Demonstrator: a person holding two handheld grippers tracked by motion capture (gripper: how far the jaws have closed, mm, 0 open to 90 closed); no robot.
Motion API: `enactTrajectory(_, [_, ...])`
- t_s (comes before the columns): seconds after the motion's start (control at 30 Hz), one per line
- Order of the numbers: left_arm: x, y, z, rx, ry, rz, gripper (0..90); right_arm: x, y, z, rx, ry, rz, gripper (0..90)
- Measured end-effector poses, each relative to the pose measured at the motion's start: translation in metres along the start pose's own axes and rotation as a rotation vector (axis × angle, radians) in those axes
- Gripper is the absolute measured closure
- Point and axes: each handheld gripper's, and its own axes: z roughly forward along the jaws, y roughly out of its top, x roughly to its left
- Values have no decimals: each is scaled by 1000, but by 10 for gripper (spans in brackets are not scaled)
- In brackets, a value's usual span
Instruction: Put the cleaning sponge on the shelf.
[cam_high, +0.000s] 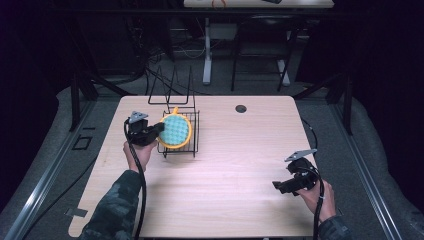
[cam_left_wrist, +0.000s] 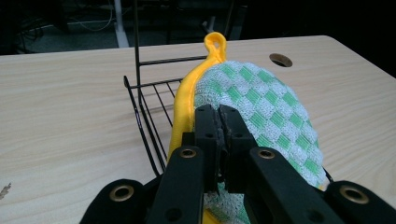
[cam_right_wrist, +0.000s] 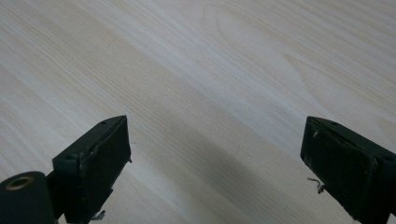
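Note:
A round pot holder (cam_high: 176, 131), green-and-white checked with a yellow rim and a yellow loop, stands on edge inside a black wire rack (cam_high: 195, 136) at the table's back left. My left gripper (cam_high: 161, 127) is shut on the pot holder's left edge. In the left gripper view the two black jaws (cam_left_wrist: 221, 121) meet on the checked cloth (cam_left_wrist: 266, 107) just beside the yellow rim, with the rack's wires (cam_left_wrist: 148, 116) below and left. My right gripper (cam_high: 276, 186) hovers open at the front right; its jaws (cam_right_wrist: 215, 158) stand wide apart over bare wood.
The light wooden table (cam_high: 235, 165) has a round cable hole (cam_high: 241, 108) near its back edge. The rack's tall wire dividers (cam_high: 172, 87) rise behind the pot holder. Beyond the table are dark floor, cables and another desk's legs (cam_high: 207, 50).

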Motion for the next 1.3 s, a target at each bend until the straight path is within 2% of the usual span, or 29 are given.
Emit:
enactTrajectory(0.33, [0, -3, 12, 16, 5, -5, 875, 0, -1, -1, -2, 4, 7, 77])
enactTrajectory(0.47, [1, -3, 14, 28, 8, 0, 875, 1, -1, 1, 6, 8, 0, 77])
enactTrajectory(0.6, [2, -3, 16, 28, 7, -22, 875, 0, -1, 0, 1, 2, -1, 77])
enactTrajectory(0.7, [2, -4, 18, 35, -3, -25, 875, 1, 0, -1, 1, 5, -2, 77])
enactTrajectory(1.1, [4, -7, 24, 57, 7, -42, 875, 1, 1, 0, -6, 7, 0, 78])
enactTrajectory(1.3, [3, -7, 27, 60, 15, -36, 875, 3, 2, 1, -1, 8, -8, 79])
